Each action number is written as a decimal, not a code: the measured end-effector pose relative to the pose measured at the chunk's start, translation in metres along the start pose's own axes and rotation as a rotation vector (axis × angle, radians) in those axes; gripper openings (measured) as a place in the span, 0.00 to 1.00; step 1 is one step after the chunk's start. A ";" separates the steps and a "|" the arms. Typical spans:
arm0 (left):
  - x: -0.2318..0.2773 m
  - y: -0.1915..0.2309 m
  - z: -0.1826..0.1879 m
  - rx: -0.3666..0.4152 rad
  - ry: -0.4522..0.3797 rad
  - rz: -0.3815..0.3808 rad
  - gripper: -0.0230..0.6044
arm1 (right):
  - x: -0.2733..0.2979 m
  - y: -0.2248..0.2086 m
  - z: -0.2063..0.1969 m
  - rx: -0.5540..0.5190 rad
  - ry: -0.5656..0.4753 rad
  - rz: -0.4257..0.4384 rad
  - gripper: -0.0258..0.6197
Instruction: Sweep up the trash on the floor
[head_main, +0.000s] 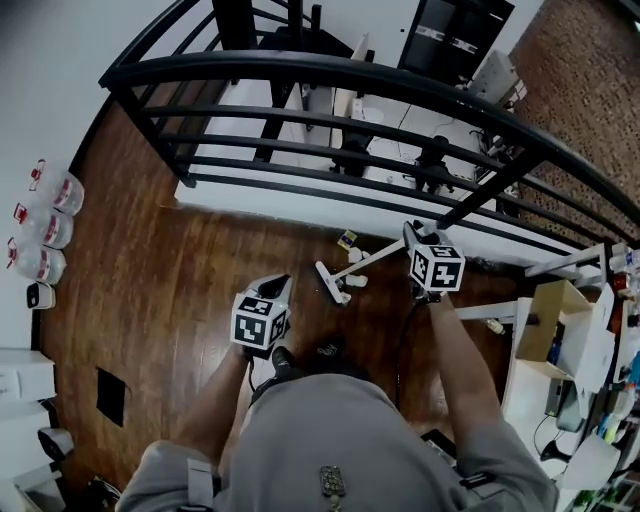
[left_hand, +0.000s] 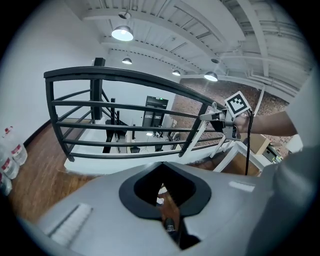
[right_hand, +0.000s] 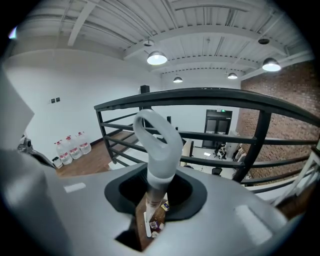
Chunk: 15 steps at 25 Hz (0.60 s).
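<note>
My right gripper (head_main: 412, 236) is shut on a white broom's handle (head_main: 375, 256), whose loop end (right_hand: 157, 138) sticks up through the jaws in the right gripper view. The broom head (head_main: 331, 283) rests on the wooden floor ahead of me. Small bits of trash (head_main: 347, 240) lie around it, one piece (head_main: 357, 281) just right of the head. My left gripper (head_main: 279, 289) hangs to the head's left. Low between its jaws sits a dark handle (left_hand: 170, 226), probably a dustpan's; the rest is hidden. Trash (right_hand: 162, 205) shows through the right jaws.
A black curved railing (head_main: 330, 75) bounds the floor ahead, with a lower level beyond it. Water bottles (head_main: 45, 230) stand along the left wall. White shelving with a cardboard box (head_main: 550, 318) is at the right. A black vent (head_main: 110, 395) sits in the floor near left.
</note>
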<state>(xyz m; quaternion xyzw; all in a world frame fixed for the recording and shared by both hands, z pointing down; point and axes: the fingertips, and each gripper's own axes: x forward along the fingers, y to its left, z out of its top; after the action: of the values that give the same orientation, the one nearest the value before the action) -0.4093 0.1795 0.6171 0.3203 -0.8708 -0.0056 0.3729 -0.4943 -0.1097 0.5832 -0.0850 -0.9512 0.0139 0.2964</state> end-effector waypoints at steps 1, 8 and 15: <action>0.007 -0.005 0.006 0.006 -0.001 -0.002 0.05 | 0.001 -0.010 0.003 0.001 -0.004 -0.004 0.16; 0.046 -0.033 0.042 0.057 0.000 -0.019 0.05 | 0.004 -0.042 0.023 0.047 -0.046 0.026 0.16; 0.081 -0.058 0.085 0.146 0.001 -0.030 0.05 | -0.018 -0.035 0.050 0.061 -0.095 0.156 0.15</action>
<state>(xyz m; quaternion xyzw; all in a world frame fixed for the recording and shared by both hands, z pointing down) -0.4746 0.0685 0.5931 0.3596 -0.8637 0.0523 0.3491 -0.5136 -0.1463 0.5343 -0.1493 -0.9537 0.0699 0.2515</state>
